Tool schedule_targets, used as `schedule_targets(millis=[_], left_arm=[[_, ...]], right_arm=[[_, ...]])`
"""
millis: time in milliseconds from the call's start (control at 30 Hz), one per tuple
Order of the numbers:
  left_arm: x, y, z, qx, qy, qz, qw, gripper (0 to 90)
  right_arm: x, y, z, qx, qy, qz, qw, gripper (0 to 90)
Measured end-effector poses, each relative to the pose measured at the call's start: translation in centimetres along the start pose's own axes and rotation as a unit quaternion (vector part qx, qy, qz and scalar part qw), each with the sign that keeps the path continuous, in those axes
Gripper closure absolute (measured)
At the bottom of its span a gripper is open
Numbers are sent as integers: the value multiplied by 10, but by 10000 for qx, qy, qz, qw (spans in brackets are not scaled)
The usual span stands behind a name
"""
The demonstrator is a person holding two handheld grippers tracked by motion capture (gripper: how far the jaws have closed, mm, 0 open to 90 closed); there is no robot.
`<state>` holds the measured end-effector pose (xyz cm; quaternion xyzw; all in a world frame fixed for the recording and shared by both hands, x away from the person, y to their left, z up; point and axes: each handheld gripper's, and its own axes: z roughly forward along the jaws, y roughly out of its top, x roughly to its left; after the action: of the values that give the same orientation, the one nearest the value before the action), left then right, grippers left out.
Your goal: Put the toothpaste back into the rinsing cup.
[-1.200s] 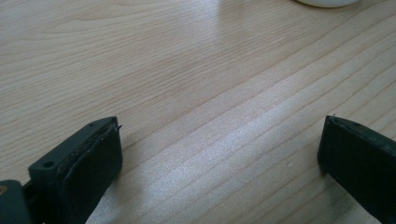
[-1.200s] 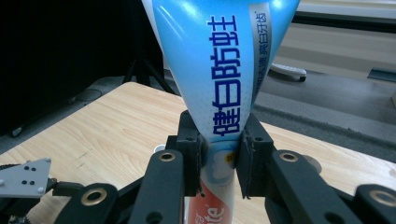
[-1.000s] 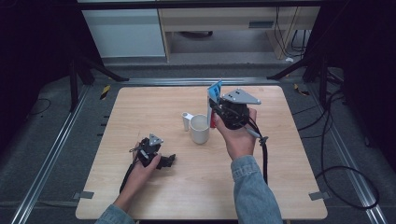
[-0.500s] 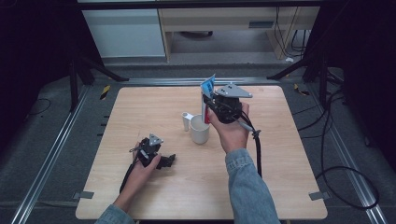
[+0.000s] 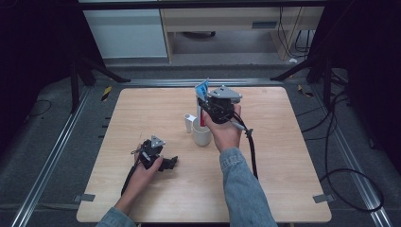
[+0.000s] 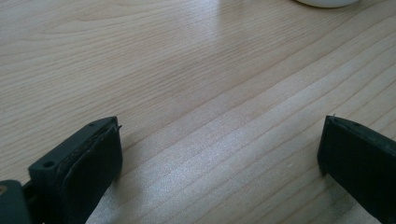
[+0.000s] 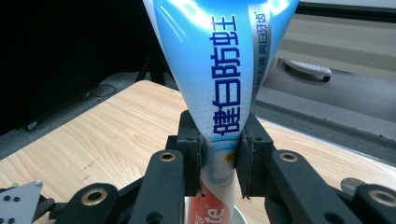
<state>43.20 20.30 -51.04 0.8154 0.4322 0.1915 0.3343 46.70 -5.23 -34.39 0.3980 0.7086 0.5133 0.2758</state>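
My right gripper (image 5: pixel 206 108) is shut on a blue, white and red toothpaste tube (image 5: pixel 202 91), held upright above a white cup (image 5: pixel 202 135) at the table's middle. In the right gripper view the tube (image 7: pixel 219 70) is pinched between both jaws of the right gripper (image 7: pixel 219 158), and the cup rim (image 7: pixel 240 215) shows just below its red end. My left gripper (image 5: pixel 170 163) rests on the table at the front left, jaws wide open toward the right. In the left gripper view the left gripper (image 6: pixel 219 154) has bare wood between its jaws, and the cup base (image 6: pixel 327 2) shows at the top.
A small white cylinder (image 5: pixel 189 122) stands just left of the cup. The wooden table (image 5: pixel 293 142) has bare surface on its right half and along the front. Black cables (image 5: pixel 347 170) trail over the floor to the right; a white cabinet (image 5: pixel 127 33) stands behind the table.
My right gripper has carried the toothpaste tube leftward and a little nearer, from right of the cup to above it. The left gripper has stayed still.
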Motion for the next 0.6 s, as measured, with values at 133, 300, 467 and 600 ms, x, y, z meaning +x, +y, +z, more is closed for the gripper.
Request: schedule_targets(millis=[133, 300, 467, 600], left_arm=[[0, 0, 0, -2, 1, -2, 10000, 0], [0, 0, 0, -1, -5, -18, 10000, 0], [0, 0, 0, -2, -6, -18, 10000, 0], [0, 0, 0, 6, -6, -10, 10000, 0]], right_arm=[[-1, -8, 7, 115, 20, -2, 9999, 737], [-2, -17, 13, 221, 49, 53, 9997, 737], [-1, -27, 24, 354, 59, 103, 9993, 737], [-1, -33, 29, 419, 73, 145, 9990, 736]])
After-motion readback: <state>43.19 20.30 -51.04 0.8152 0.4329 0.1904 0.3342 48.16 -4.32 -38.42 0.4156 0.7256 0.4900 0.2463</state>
